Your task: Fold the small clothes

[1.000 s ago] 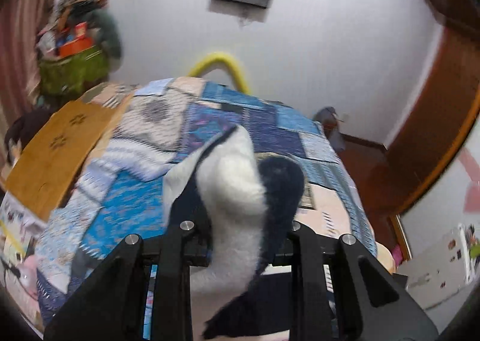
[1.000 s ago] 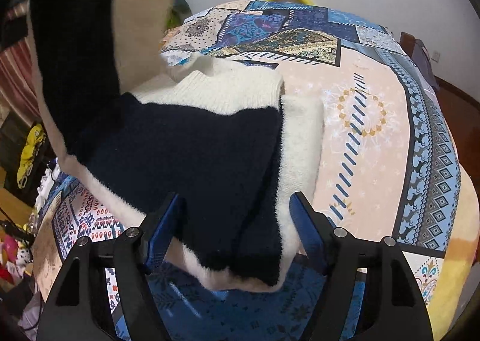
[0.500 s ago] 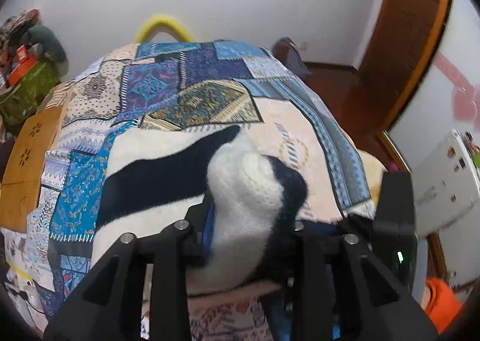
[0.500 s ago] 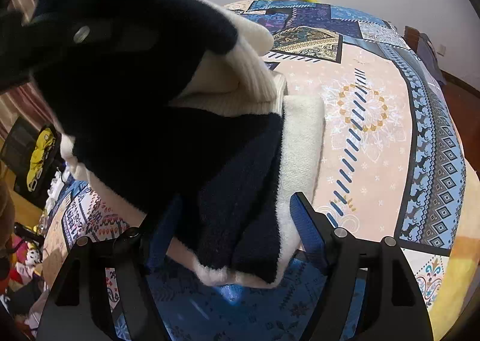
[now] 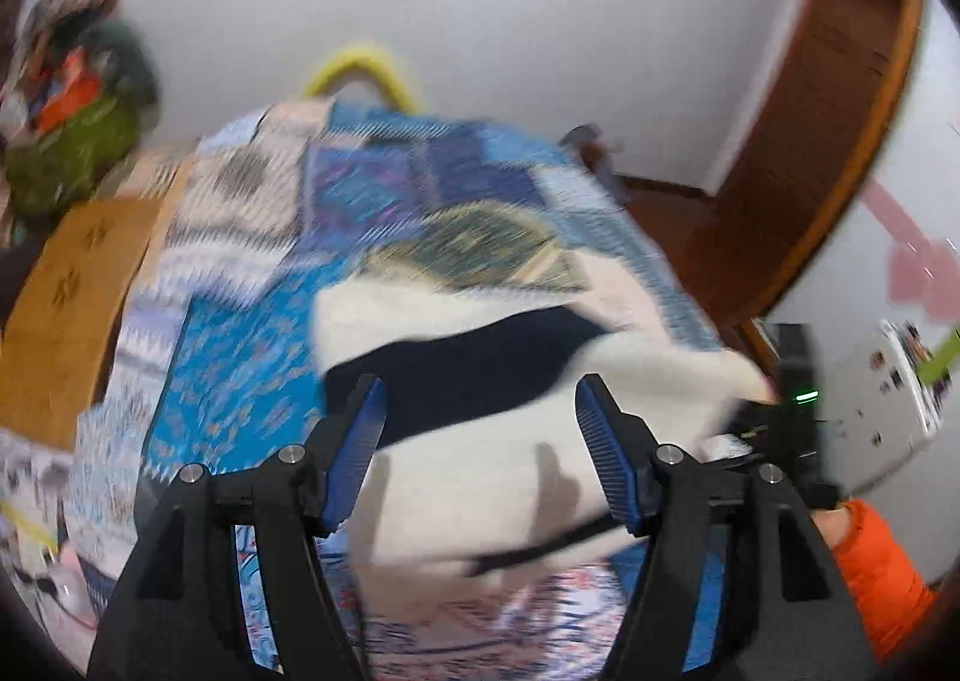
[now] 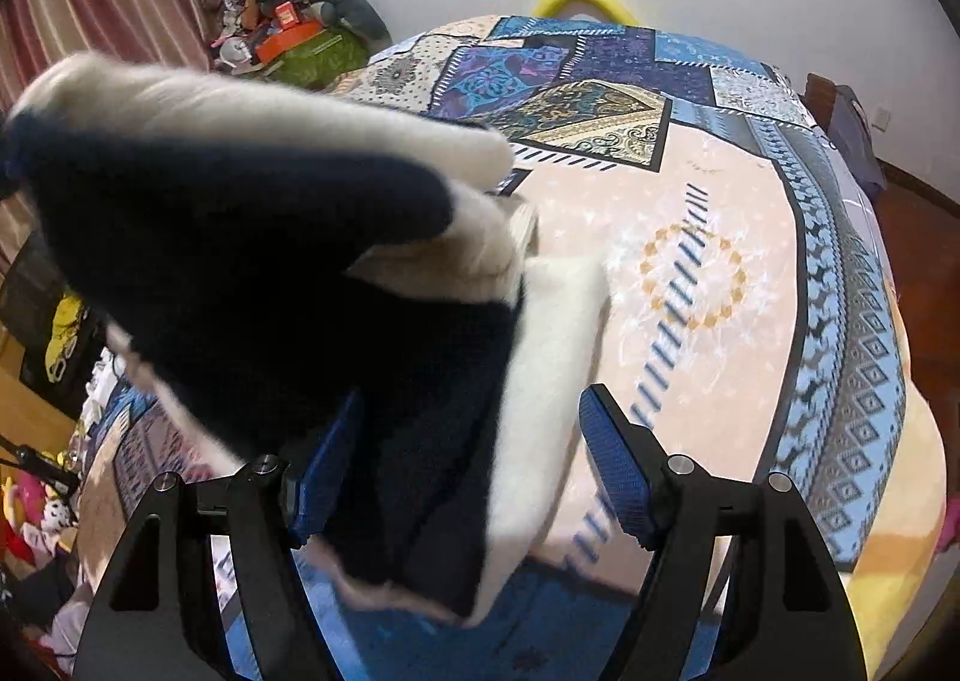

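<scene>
So the person is folding a navy-and-cream knit sweater on a bed with a patchwork bedspread, and it looks like they're pretty far into it. The sweater is already sitting as a compact stack near the bedspread's near edge, left of the middle in the right wrist view, with a doubled-over flap arching over the top of the pile. That flap isn't lying flat yet, so probably a last press-down or tidy-up is what's left for this piece. No other small clothes are showing on the bed, so can't tell whether more are waiting.

The left gripper is standing wide apart with nothing between its blue pads, hovering just over the sweater. The right gripper is also spread wide, its jaws sitting either side of the stack's near end without pinching it.

Compared with half a second ago: the left gripper was clamped on a bunched wad of the knit back then, and now it's letting go, with the fabric dropping onto the pile. The right one is basically sitting in the same spot. The left view is blurry, so it's moving fast.
</scene>
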{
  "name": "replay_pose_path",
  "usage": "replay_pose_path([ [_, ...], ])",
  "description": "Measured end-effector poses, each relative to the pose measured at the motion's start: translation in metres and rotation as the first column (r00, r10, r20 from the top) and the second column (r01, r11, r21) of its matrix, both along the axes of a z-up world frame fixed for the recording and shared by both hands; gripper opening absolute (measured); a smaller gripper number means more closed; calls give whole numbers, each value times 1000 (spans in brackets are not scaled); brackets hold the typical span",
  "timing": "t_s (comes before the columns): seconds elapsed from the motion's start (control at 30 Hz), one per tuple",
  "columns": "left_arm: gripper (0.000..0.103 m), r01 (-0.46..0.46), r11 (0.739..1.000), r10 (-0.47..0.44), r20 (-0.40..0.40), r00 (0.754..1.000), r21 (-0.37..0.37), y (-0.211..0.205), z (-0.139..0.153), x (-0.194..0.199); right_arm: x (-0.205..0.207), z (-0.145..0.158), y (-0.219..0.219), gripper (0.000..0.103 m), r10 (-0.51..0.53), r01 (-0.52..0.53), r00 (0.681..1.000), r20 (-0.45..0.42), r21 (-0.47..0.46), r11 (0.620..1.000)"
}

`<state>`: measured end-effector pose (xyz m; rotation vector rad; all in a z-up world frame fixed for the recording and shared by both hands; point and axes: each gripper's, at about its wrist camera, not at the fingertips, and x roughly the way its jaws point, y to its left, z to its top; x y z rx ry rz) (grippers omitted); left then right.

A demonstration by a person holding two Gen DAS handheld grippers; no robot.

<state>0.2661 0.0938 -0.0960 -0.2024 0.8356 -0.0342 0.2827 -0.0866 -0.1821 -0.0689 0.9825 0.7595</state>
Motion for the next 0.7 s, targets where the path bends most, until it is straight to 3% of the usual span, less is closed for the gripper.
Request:
replay_pose_path([
  [0.13,65,-53,998,48,-135,990,-30,35,-51,18,19,-5,8,71,7,-6,1000,-23,23,1000],
  [0.23,65,-16,998,4,-179,984,-66,38,-73,20,33,-9,17,71,14,-14,1000,-9,10,1000],
  [0.4,65,31,997,-43,-163,986,-77,38,-85,13,51,-8,21,70,-10,14,997,73,-46,999],
  [0.53,66,36,994,-53,-163,985,-104,41,-92,8,60,7,9,70,-104,117,982,161,-78,990],
  [0.7,66,49,995,-63,-158,985,-86,34,-90,0,56,32,-16,70,-148,150,983,108,-12,989],
])
